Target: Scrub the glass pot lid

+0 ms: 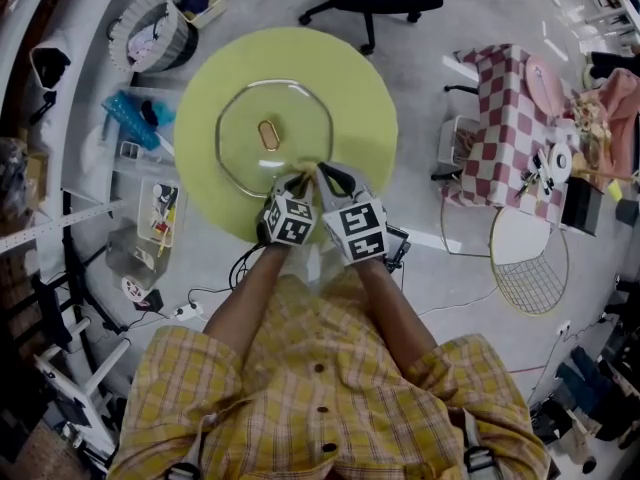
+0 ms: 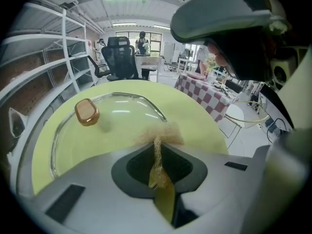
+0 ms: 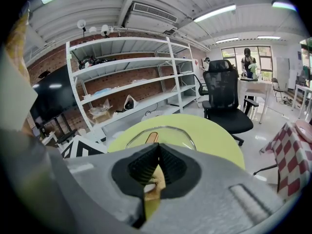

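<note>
I see the round yellow-green table carrying the glass pot lid, which lies flat. My 2 grippers sit side by side at the lid's near rim. My left gripper pinches a tan fibre scrubber, its tuft against that rim. My right gripper has its fingers pressed together just beside the rim. The bronze knob stands at the lid's middle, beyond both fingertips.

Head view looks steeply down on the glass lid — both gripper views skim it low and close.
</note>
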Demonstrator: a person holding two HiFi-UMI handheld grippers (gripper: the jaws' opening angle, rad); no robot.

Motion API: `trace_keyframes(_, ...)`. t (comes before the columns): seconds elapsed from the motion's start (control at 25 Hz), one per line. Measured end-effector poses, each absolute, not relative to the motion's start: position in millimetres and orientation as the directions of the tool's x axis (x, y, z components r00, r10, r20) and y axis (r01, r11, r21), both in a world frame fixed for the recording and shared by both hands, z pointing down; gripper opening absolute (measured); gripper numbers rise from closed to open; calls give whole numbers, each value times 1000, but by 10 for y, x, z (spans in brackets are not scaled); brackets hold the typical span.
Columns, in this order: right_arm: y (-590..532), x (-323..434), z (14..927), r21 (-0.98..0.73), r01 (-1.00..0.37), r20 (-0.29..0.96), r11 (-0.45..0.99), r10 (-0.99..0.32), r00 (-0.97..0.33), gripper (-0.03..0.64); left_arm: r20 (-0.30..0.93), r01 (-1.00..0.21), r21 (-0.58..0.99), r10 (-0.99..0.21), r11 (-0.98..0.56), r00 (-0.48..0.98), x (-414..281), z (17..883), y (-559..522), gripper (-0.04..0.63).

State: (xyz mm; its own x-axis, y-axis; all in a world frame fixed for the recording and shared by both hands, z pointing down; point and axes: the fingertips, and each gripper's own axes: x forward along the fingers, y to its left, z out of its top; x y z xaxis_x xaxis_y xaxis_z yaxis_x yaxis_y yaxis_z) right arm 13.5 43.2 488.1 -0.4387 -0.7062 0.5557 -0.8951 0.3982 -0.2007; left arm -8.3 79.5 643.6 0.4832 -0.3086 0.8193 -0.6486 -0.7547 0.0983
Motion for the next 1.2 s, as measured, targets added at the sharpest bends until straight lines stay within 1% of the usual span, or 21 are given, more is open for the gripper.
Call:
trace_keyframes(0.36,607,198,4936,-206,-903,561,377,-710,-425,-3,834,-633,116,-271,-765,481,-39,6486,1001,41)
trace_keyframes(0.52,640,198,4895,-196,-905,562,378,-713,-420,-3,838,-603,168,-209,-780,504,-10,6461,1135,41)
trace_keyframes(0.6,651,201,4877,-198,-905,561,376,-714,-419,-3,826,-599,197,-198,-776,528,0,6379,1188,41)
trace_keyframes(0.76,637,250,4826,-219,-909,550,356,-724,-416,-3,782,-610,223,-235,-760,578,3,6110,1152,41)
trace_keyframes(0.92,579,310,4704,-225,-910,536,348,-736,-413,-3,730,-666,266,-305,-698,611,-53,5686,936,41)
trace_keyframes(1.04,570,363,4576,-257,-907,514,333,-748,-420,-3,694,-706,309,-356,-637,626,-101,5473,770,41)
trace_keyframes(1.2,543,409,4383,-328,-899,481,291,-767,-424,-3,645,-728,338,-417,-596,641,-162,5138,590,41)
